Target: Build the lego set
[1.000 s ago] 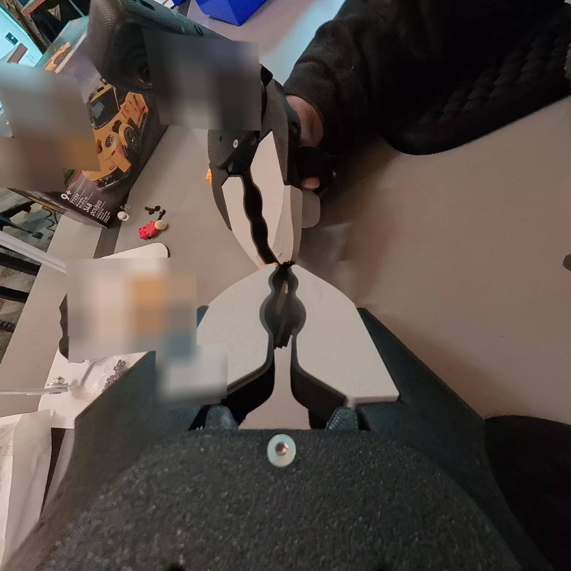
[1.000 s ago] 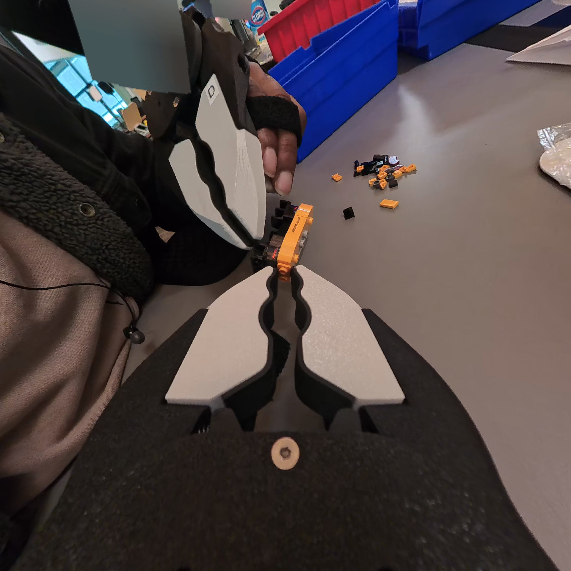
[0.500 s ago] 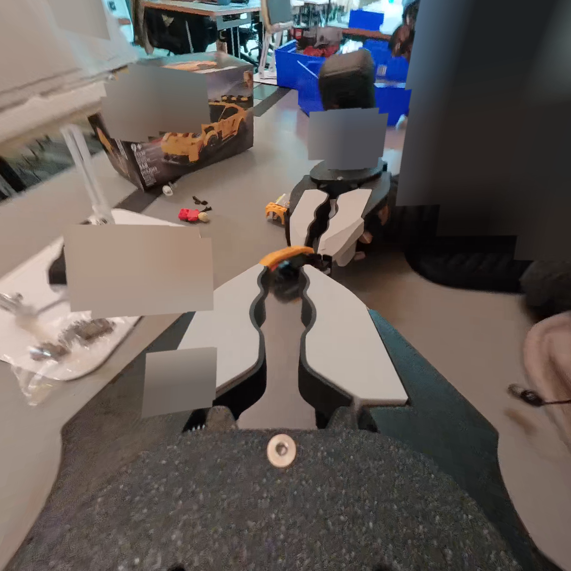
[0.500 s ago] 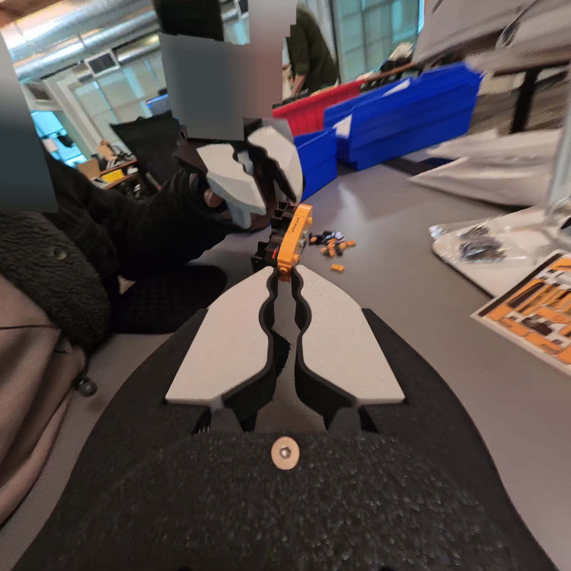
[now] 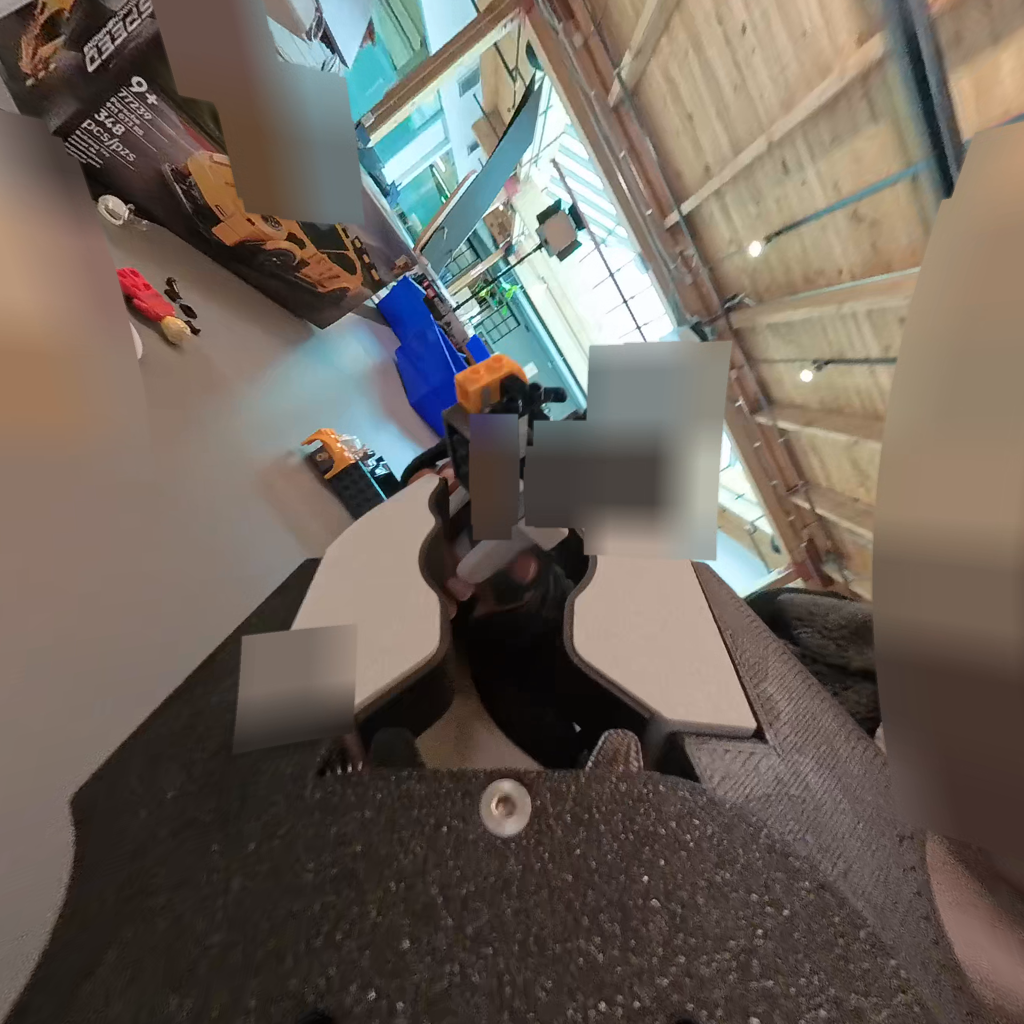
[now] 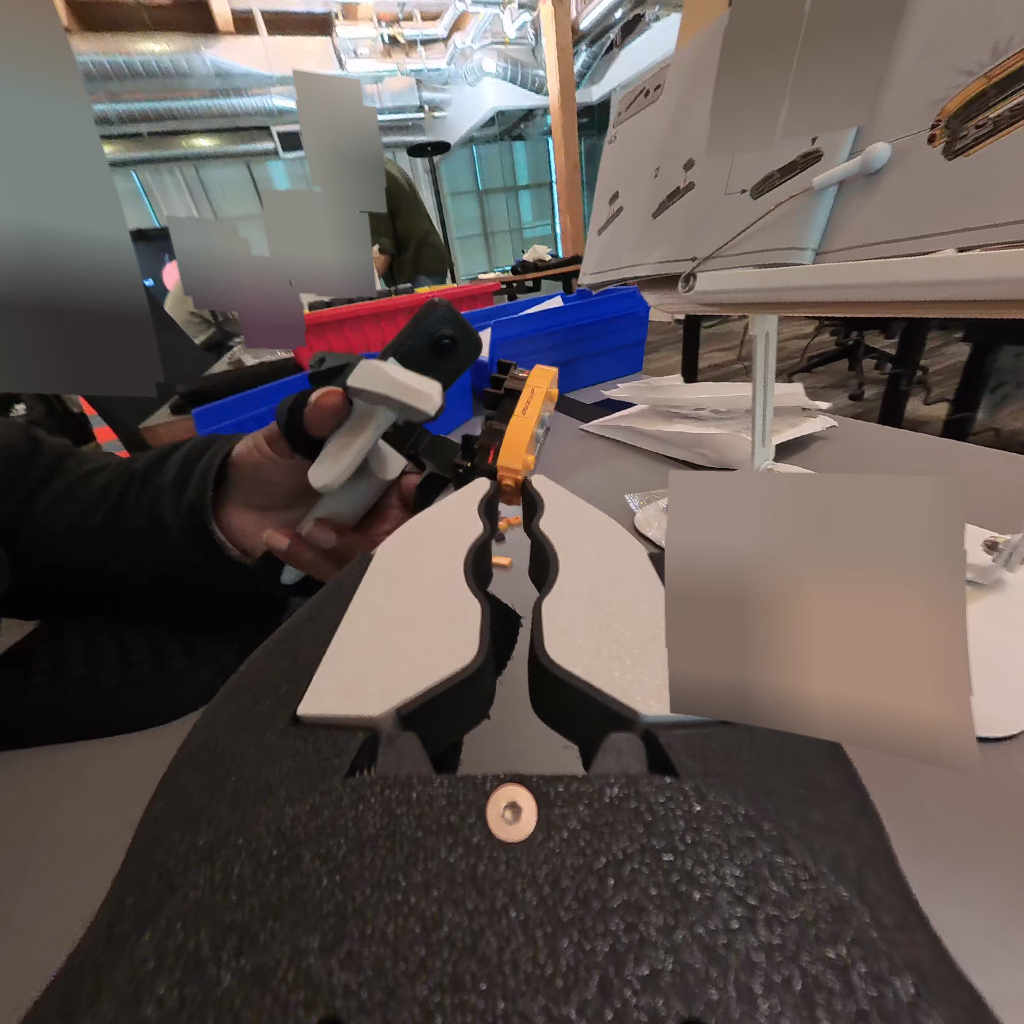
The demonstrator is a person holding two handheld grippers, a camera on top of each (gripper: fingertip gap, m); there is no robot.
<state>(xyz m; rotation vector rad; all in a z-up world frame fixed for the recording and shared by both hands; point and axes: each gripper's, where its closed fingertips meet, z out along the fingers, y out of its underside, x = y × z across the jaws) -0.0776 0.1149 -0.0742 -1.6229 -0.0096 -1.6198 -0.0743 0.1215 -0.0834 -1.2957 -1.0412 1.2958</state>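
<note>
We hold the small orange-and-black lego sub-assembly [image 6: 518, 429] pinched by its lower orange end at the very tips of the right gripper [image 6: 507, 487], whose jaws stand narrow around it, so the piece rises upright just beyond the fingertips, clear of the grey tabletop [image 6: 692, 482].

In the left wrist view the left gripper [image 5: 501, 532] seems spread wide and empty, though a blurred patch covers its tips, so we are not sure.

To do this step well, we judge we should keep the right grip steady and bring the left fingers [image 6: 388, 390], now just to the left of the piece, squarely onto its black studded side before pressing.

The piece shows an orange plate face toward the right, black toothed bricks behind, and a small red glint low down.
</note>
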